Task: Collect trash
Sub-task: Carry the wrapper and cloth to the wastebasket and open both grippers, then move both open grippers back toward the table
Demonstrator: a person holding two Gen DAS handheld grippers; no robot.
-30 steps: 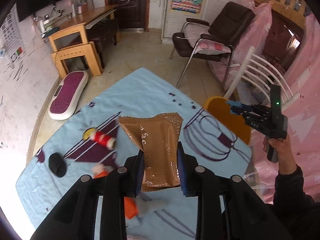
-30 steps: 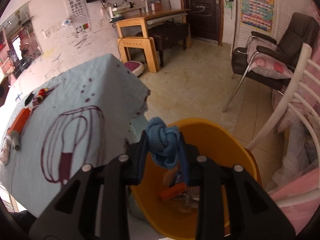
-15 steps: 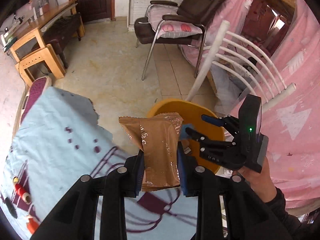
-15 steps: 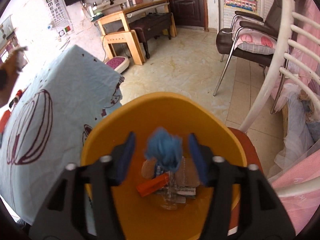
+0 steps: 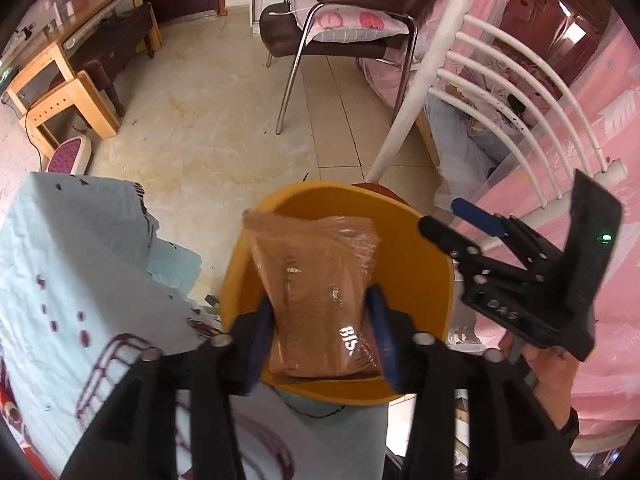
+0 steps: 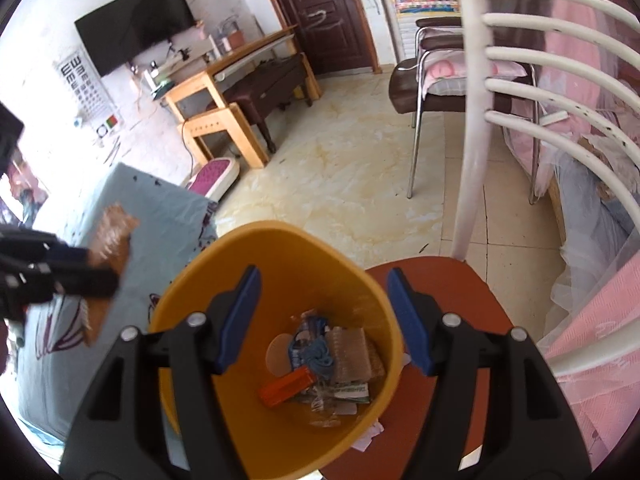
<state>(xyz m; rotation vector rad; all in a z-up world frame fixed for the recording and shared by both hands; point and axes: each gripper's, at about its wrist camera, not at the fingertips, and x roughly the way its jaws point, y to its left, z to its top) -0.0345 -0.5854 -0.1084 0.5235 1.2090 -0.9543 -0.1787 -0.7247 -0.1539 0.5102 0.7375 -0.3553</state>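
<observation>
Black left gripper, blue pads; right gripper alike; silver screws.

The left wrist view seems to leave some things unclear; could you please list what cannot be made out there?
- Bin contents: hidden in the left wrist view by the brown wrapper; the right wrist view shows them.
- Wrapper's printing: only a few letters readable, the rest blurred.
- Whether the opening left gripper pads touch the wrapper: motion blur.
- Tabletop: mostly cut off by the frame edge.

Bin on a chair seat, just beside the surface at its left. Wrapper over the bin's mouth, between the opening jaws of the left tool. Right tool above the bin too, jaws apart, trash at the bottom below.
</observation>
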